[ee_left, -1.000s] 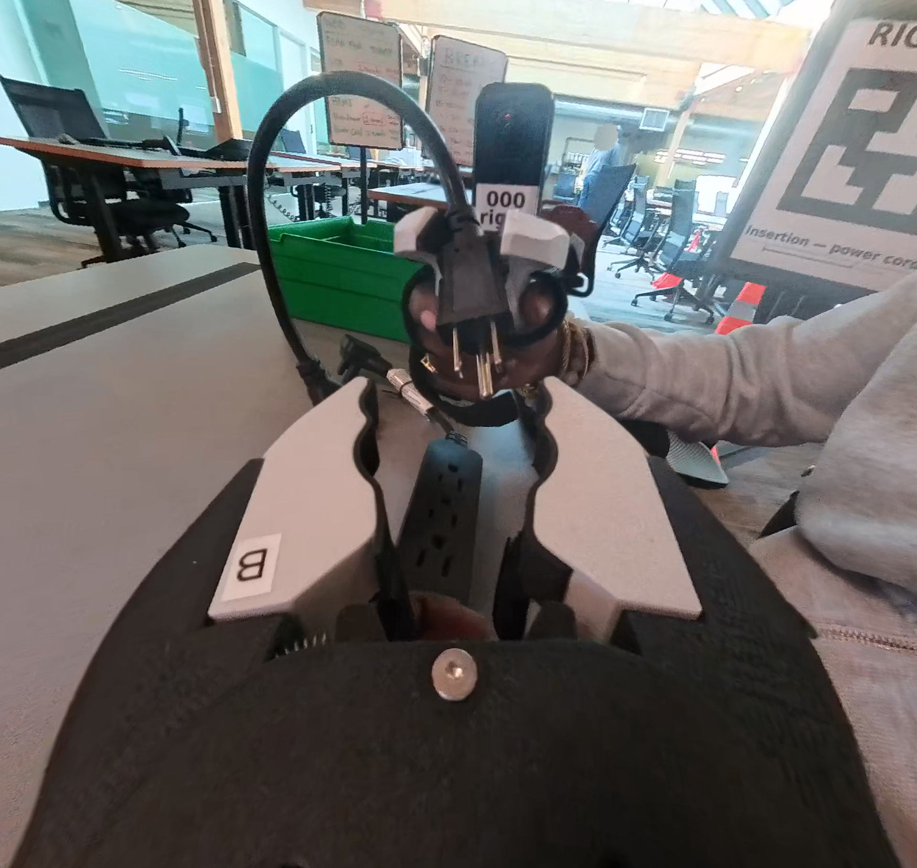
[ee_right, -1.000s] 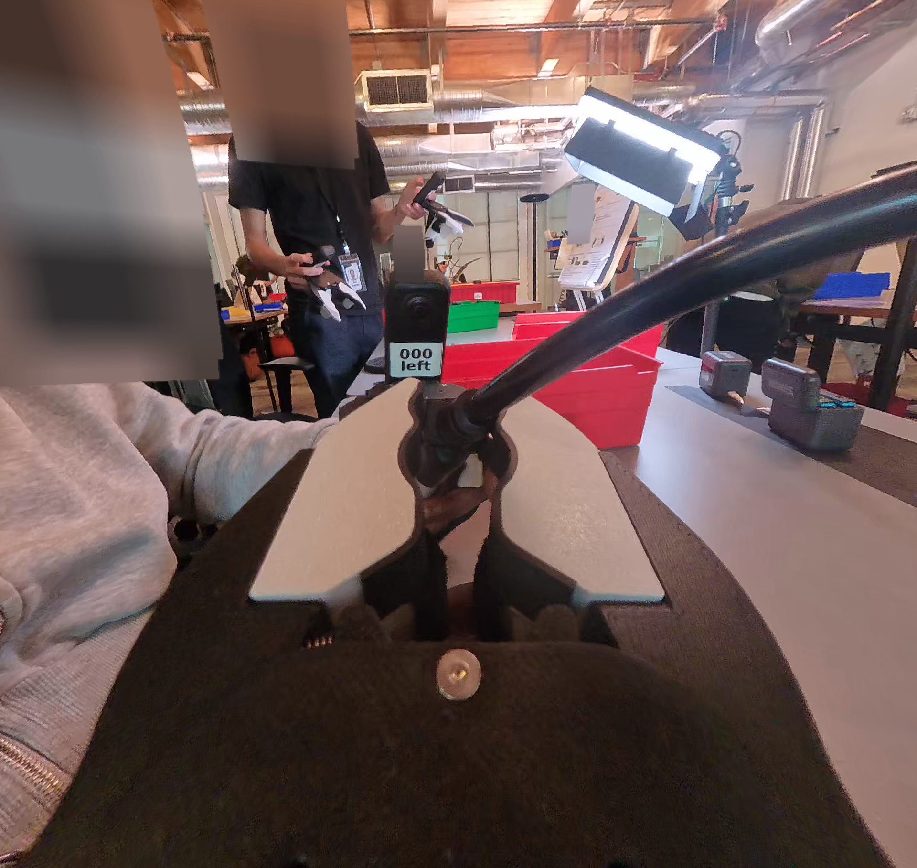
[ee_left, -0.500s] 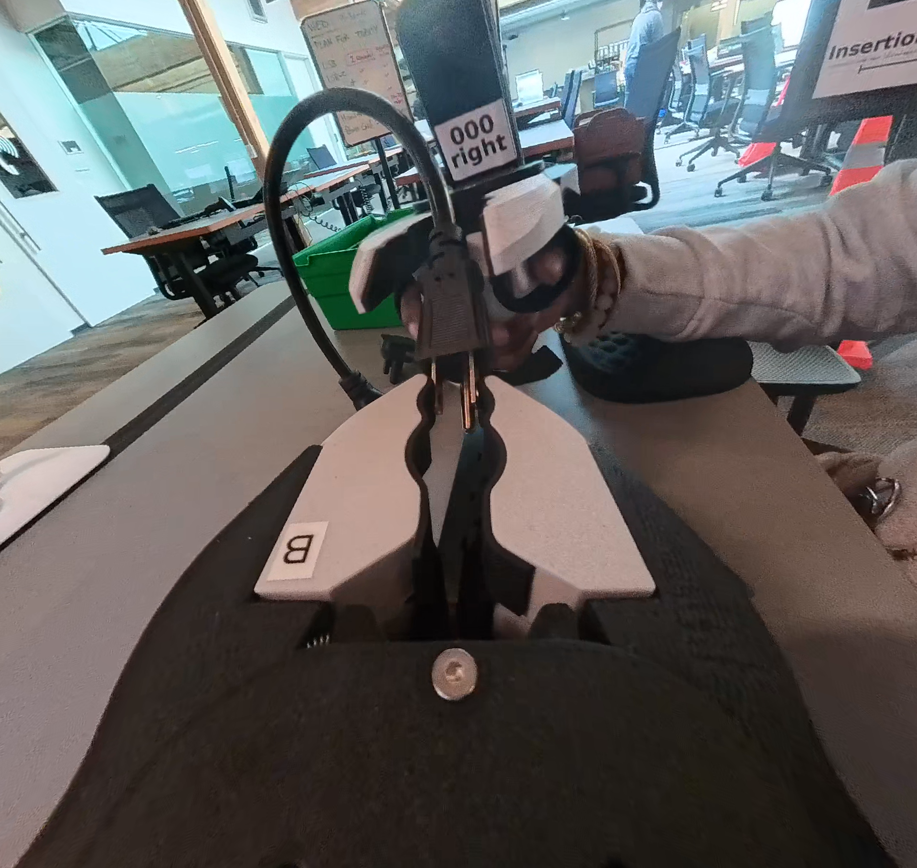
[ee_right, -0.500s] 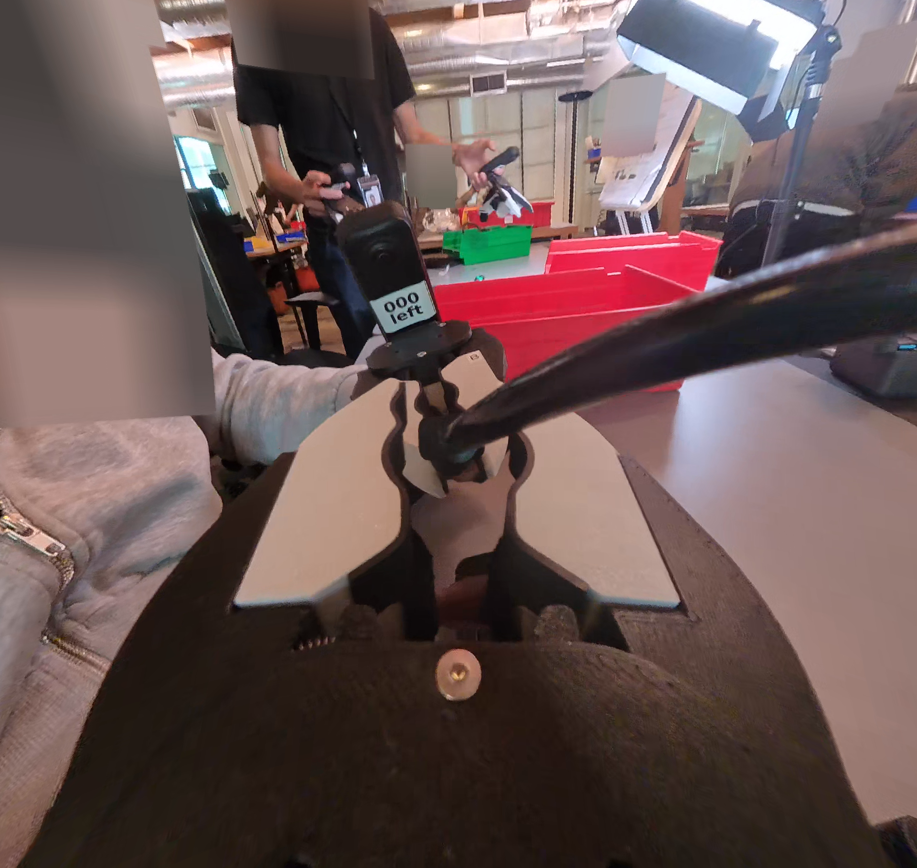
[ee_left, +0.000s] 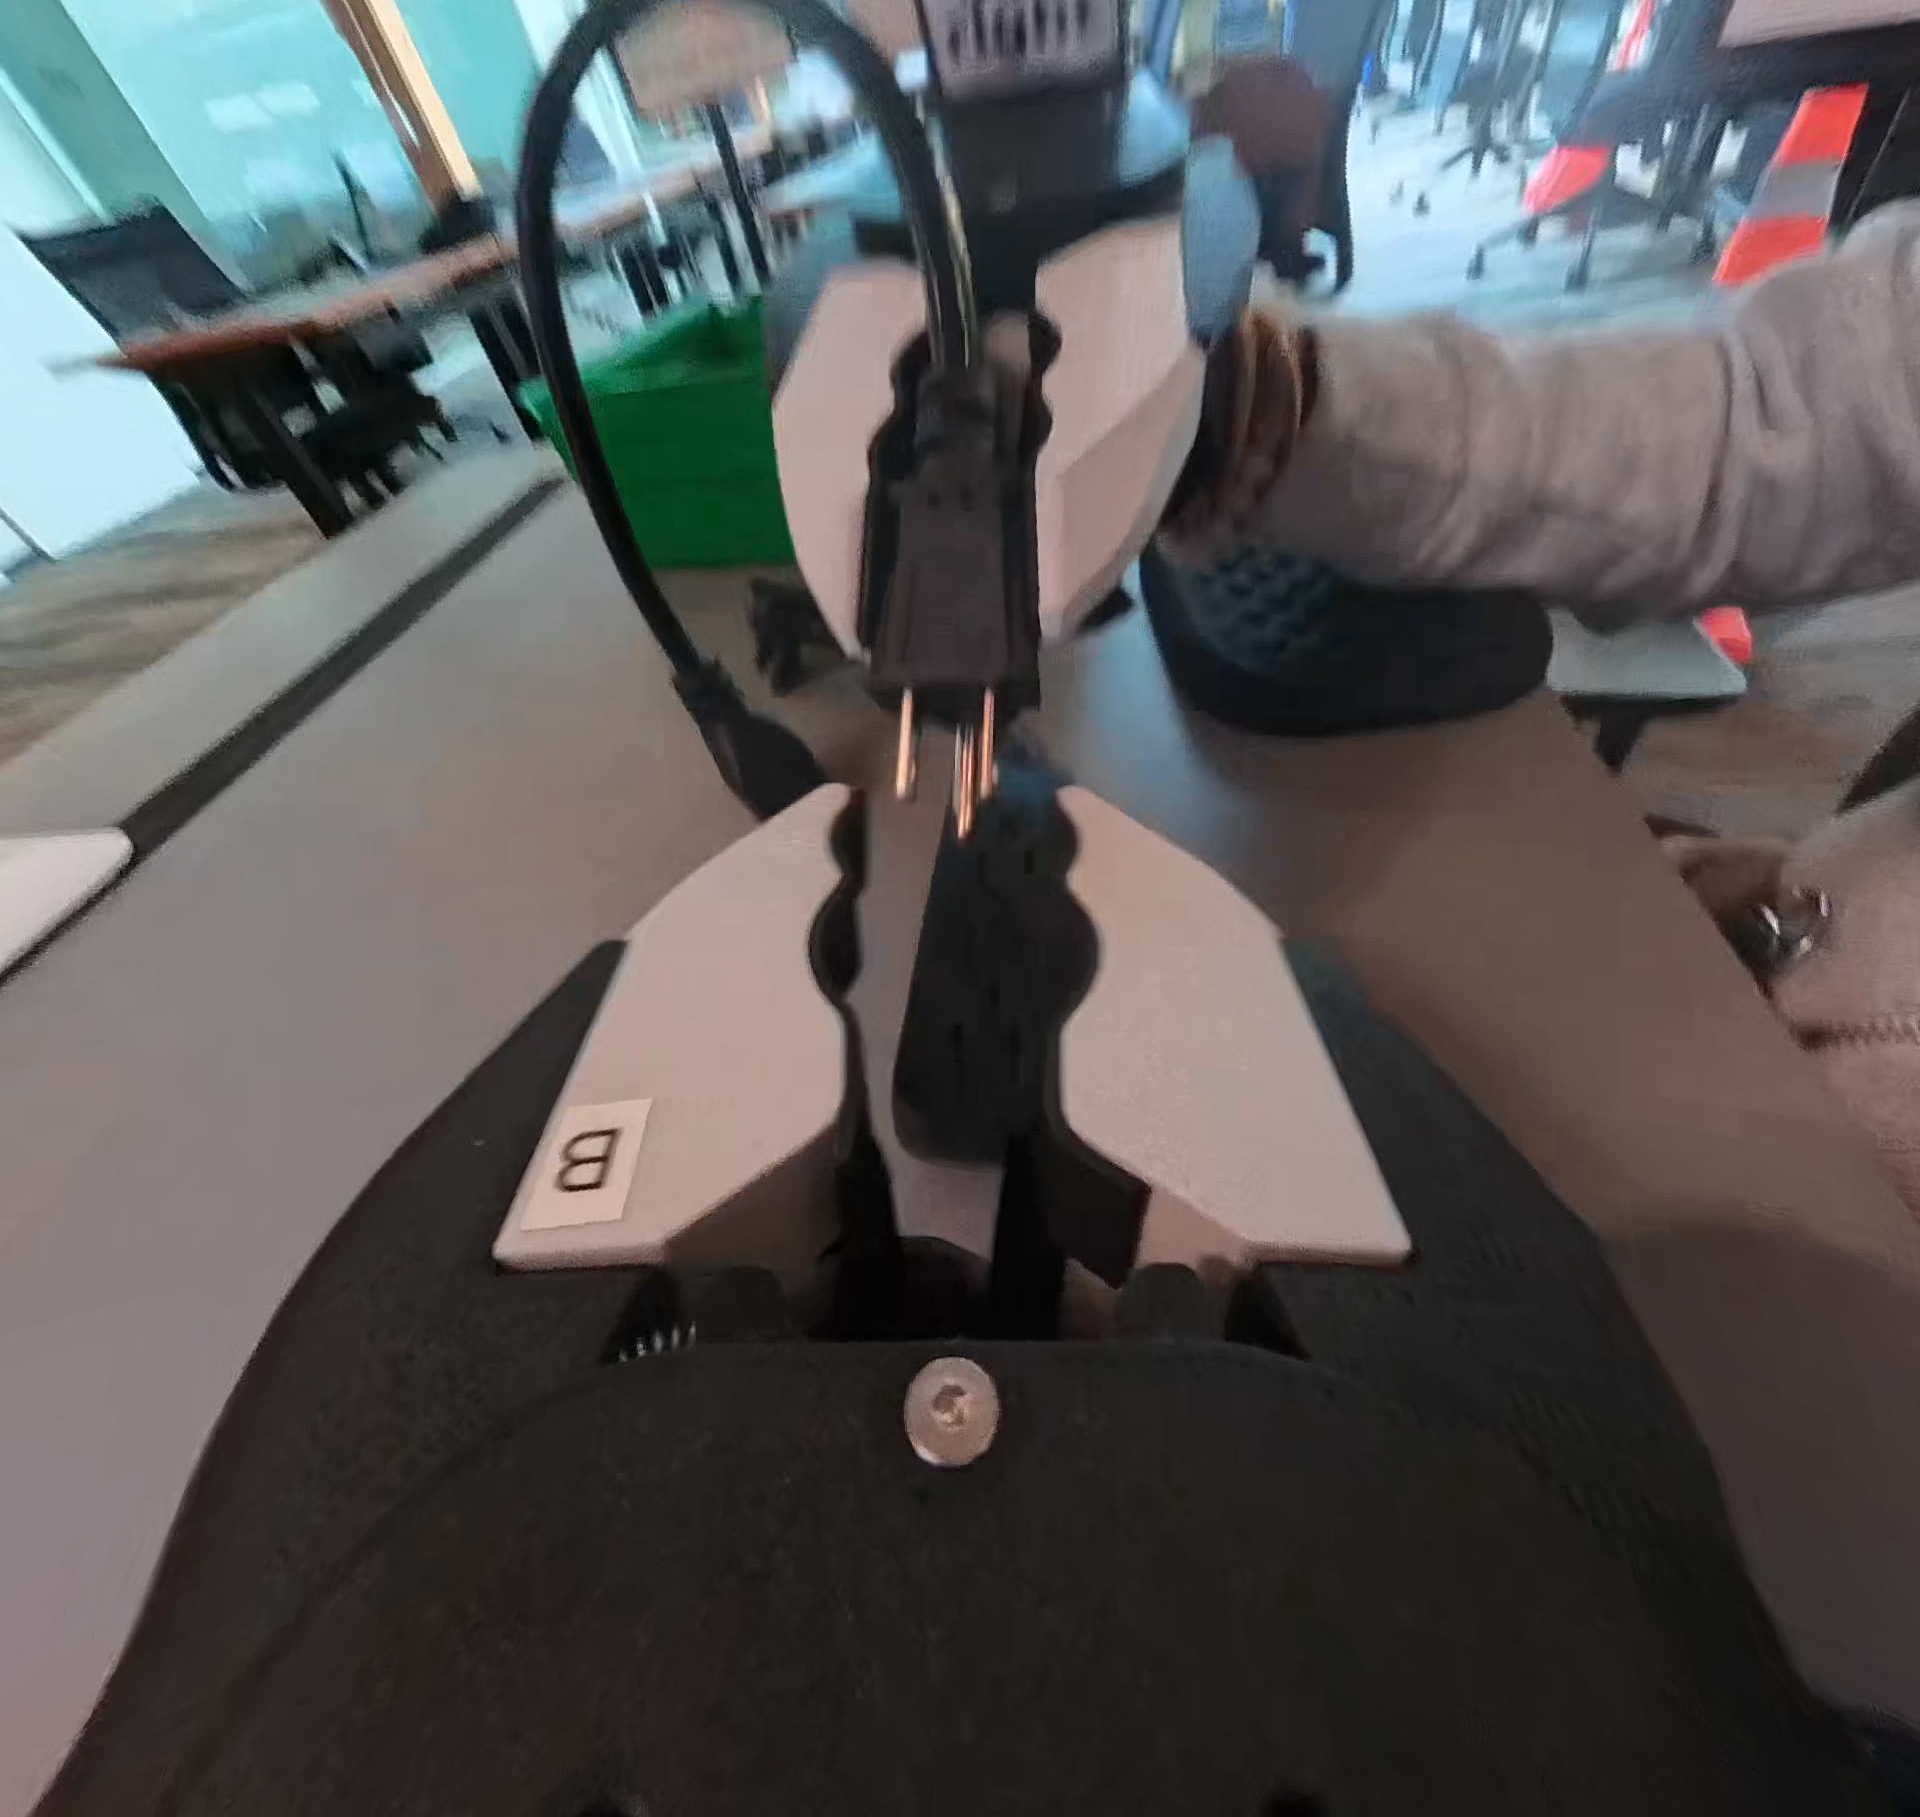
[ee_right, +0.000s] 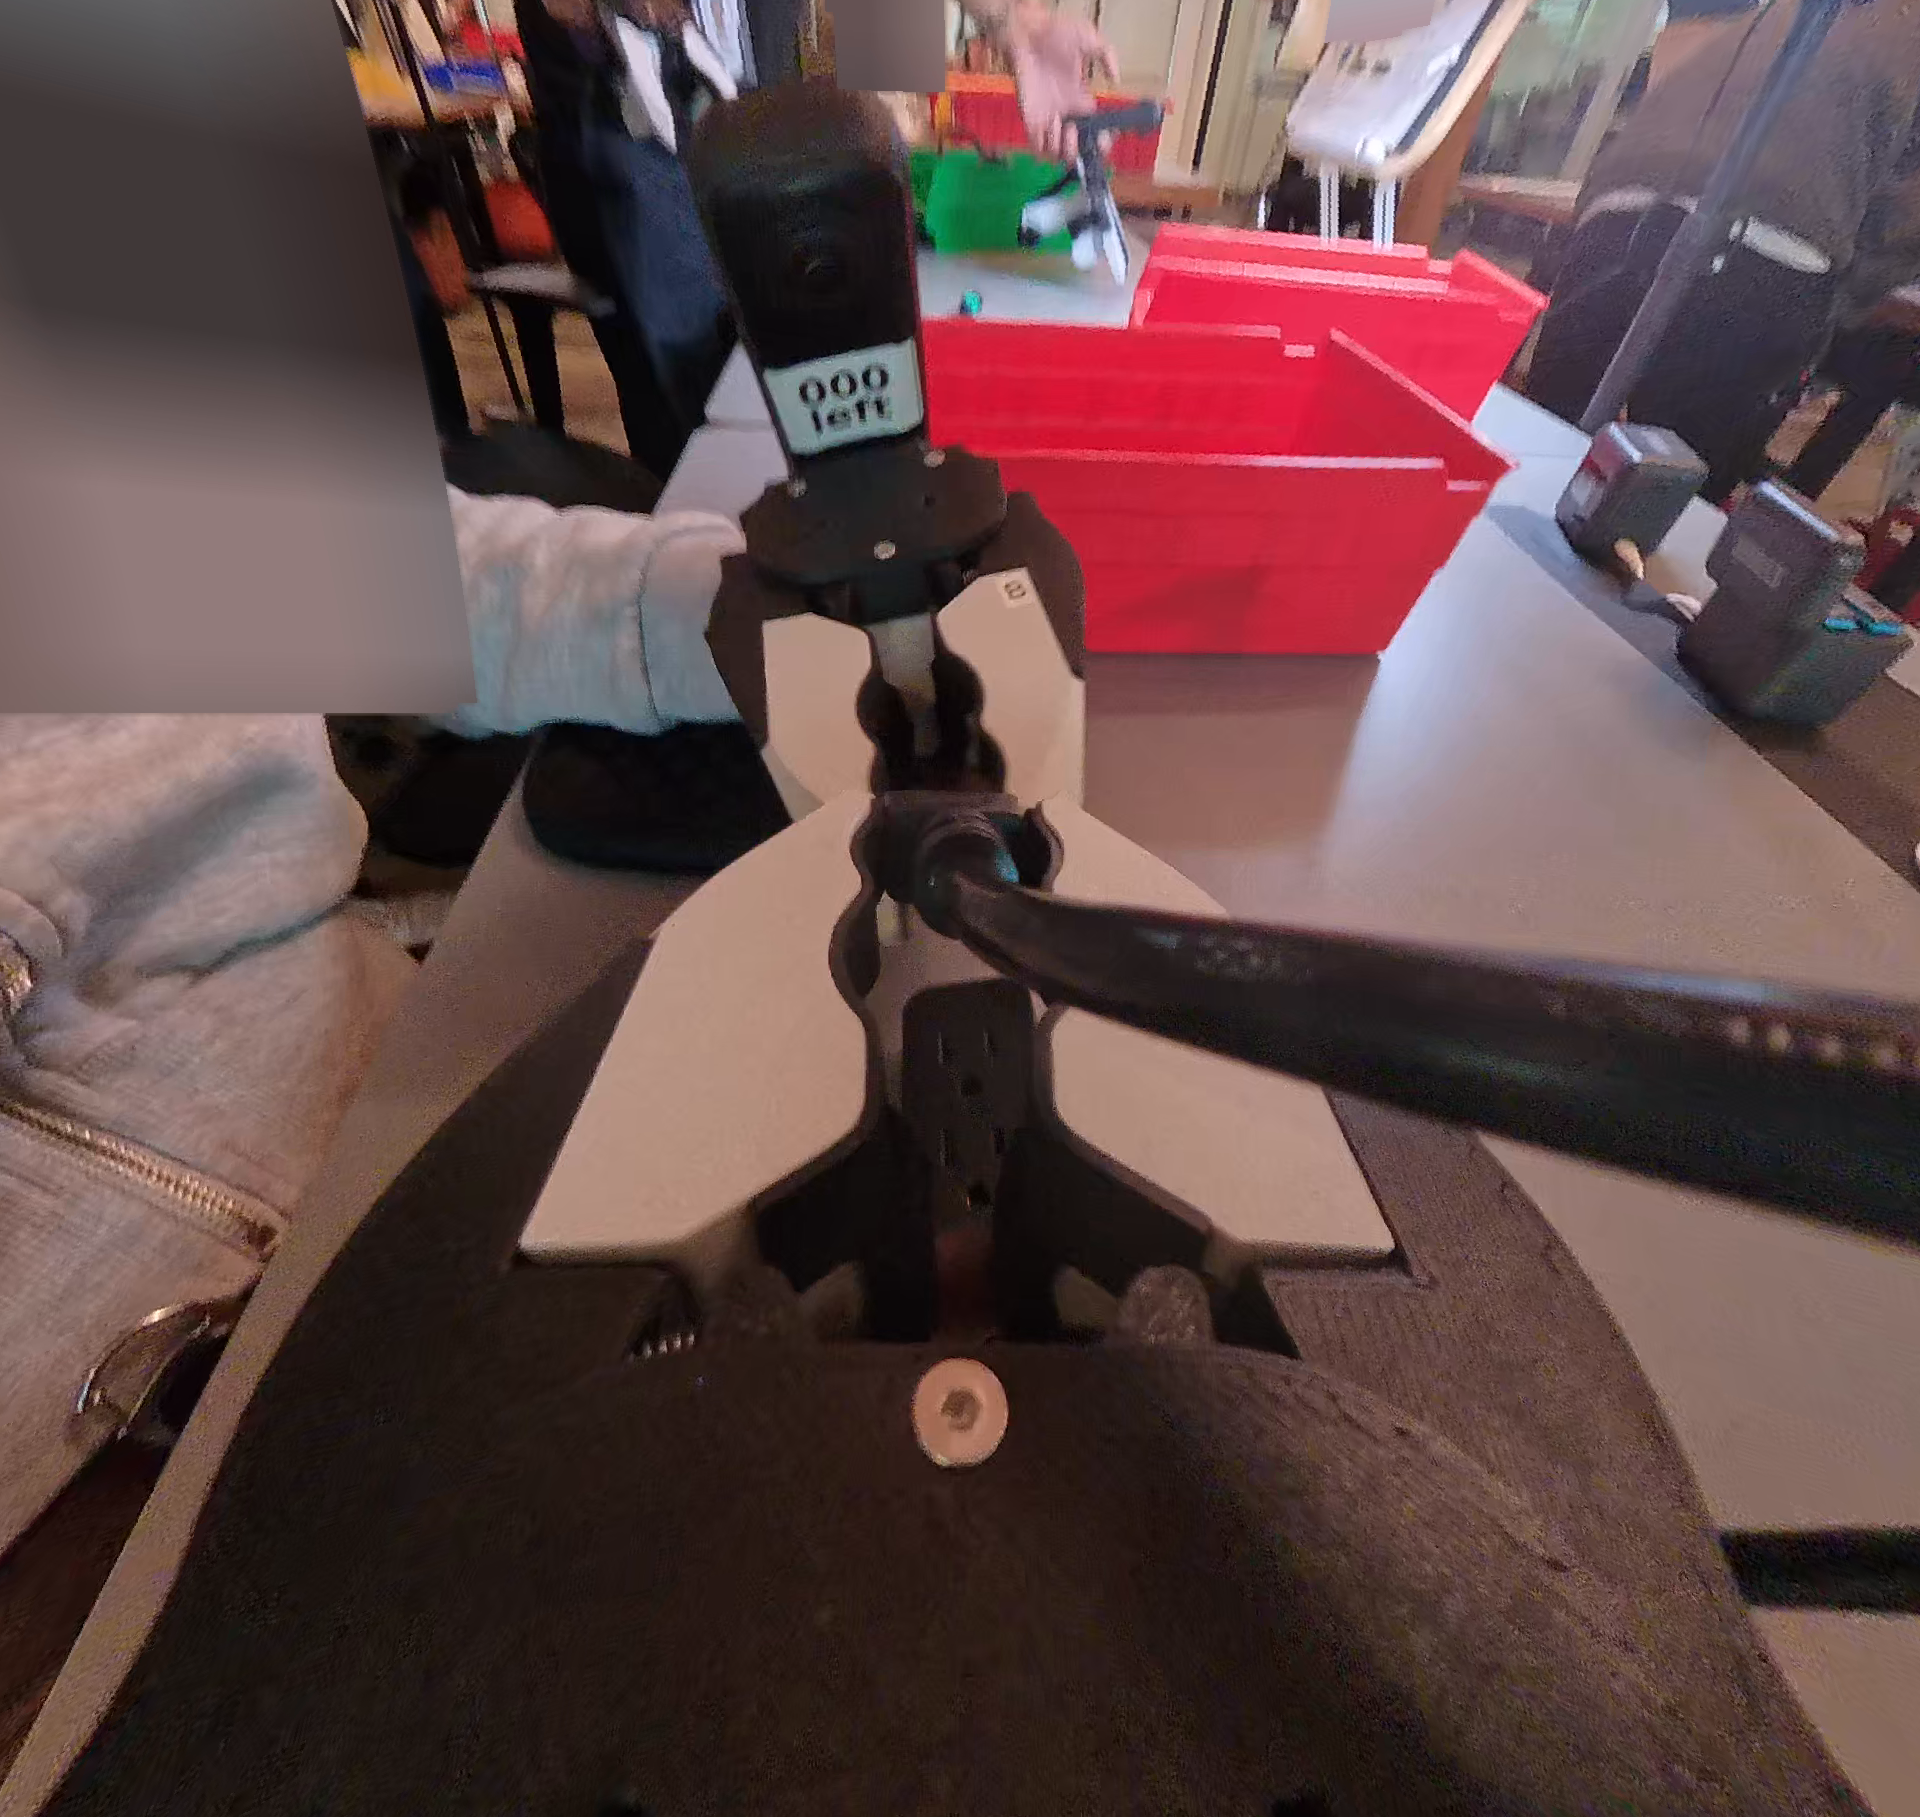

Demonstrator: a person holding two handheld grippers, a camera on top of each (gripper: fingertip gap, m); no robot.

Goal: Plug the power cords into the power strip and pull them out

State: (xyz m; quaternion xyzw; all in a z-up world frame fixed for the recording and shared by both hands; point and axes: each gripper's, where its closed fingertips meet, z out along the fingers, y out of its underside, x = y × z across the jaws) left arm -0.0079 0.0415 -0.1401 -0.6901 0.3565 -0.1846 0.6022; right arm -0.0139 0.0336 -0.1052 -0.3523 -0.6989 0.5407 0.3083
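A black power strip [ee_left: 977,998] lies on the grey table between the fingers of my left gripper [ee_left: 956,817], which is shut on it. My right gripper [ee_left: 956,624] is shut on a black three-prong plug [ee_left: 951,572]. The plug's prongs [ee_left: 940,754] point down, just above the strip's far end. Its thick black cord [ee_left: 582,292] loops up and to the left. In the right wrist view my right gripper [ee_right: 951,827] clamps the plug [ee_right: 940,858] over the strip's sockets [ee_right: 971,1071], with the left gripper [ee_right: 925,780] just beyond. This view is blurred.
A green bin [ee_left: 686,458] stands behind the cord loop. Red bins [ee_right: 1226,500] and two dark grey devices [ee_right: 1766,604] stand at the table's far side. A white pad [ee_left: 52,884] lies at the left edge. A person stands in the background.
My left gripper has closed on the power strip. My right gripper has brought the plug closer and lower, until its prongs hang just above the strip.
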